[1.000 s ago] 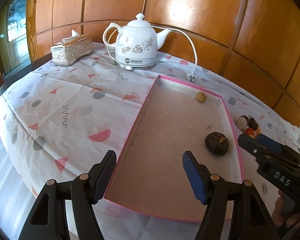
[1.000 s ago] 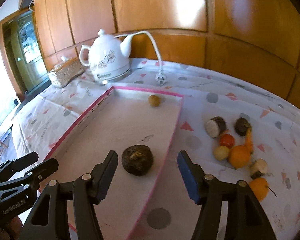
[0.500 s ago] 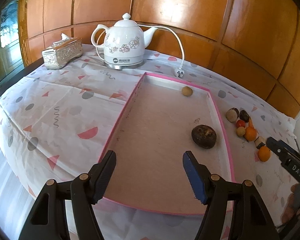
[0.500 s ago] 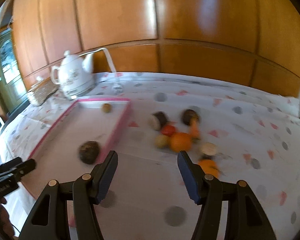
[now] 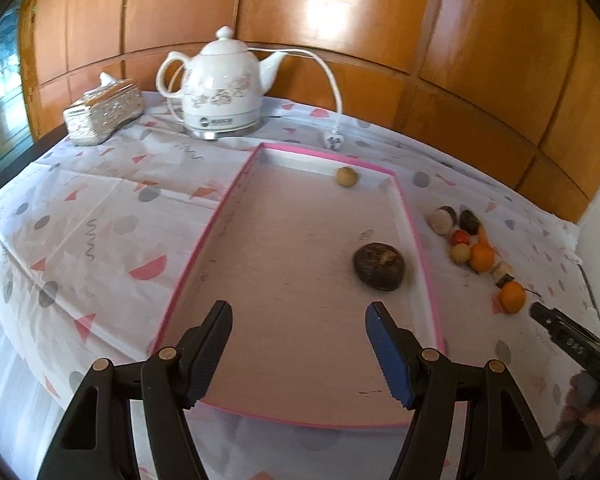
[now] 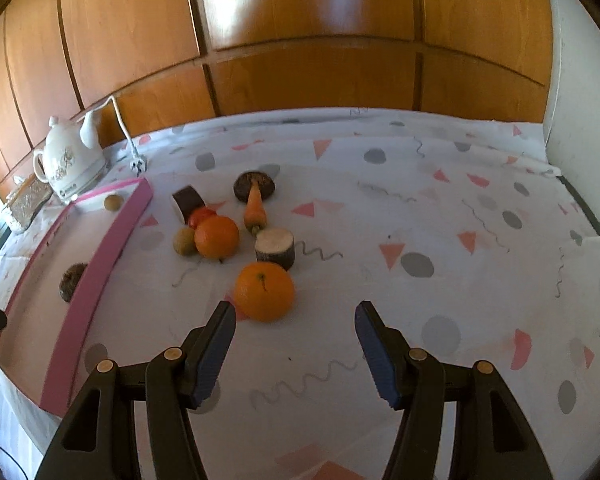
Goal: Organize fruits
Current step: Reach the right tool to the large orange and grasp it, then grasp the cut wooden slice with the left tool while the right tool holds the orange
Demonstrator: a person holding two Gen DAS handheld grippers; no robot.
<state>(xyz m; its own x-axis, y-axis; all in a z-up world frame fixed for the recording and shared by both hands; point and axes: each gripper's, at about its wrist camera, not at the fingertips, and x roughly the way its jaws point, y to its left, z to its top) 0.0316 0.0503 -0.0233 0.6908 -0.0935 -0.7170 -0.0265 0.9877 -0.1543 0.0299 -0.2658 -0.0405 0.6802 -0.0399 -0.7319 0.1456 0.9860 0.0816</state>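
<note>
Both tongs wide, holding nothing. Left tongs (image 5: 298, 344) hang over the near end of the pink tray (image 5: 204, 236). Right tongs (image 6: 294, 344) hover over the bench (image 6: 420, 208) right of the tray, near orange (image 6: 264, 291) just beyond the left finger. Inside the tray: dark round fruit (image 5: 379, 266) by the right wall, small tan fruit (image 5: 347, 176) at the far end. Right of the tray on the bench: second orange (image 6: 217, 237), carrot (image 6: 255, 208), tomato (image 6: 201, 215), cut root piece (image 6: 275, 248). White kettle (image 5: 220, 88) beyond the tray.
</note>
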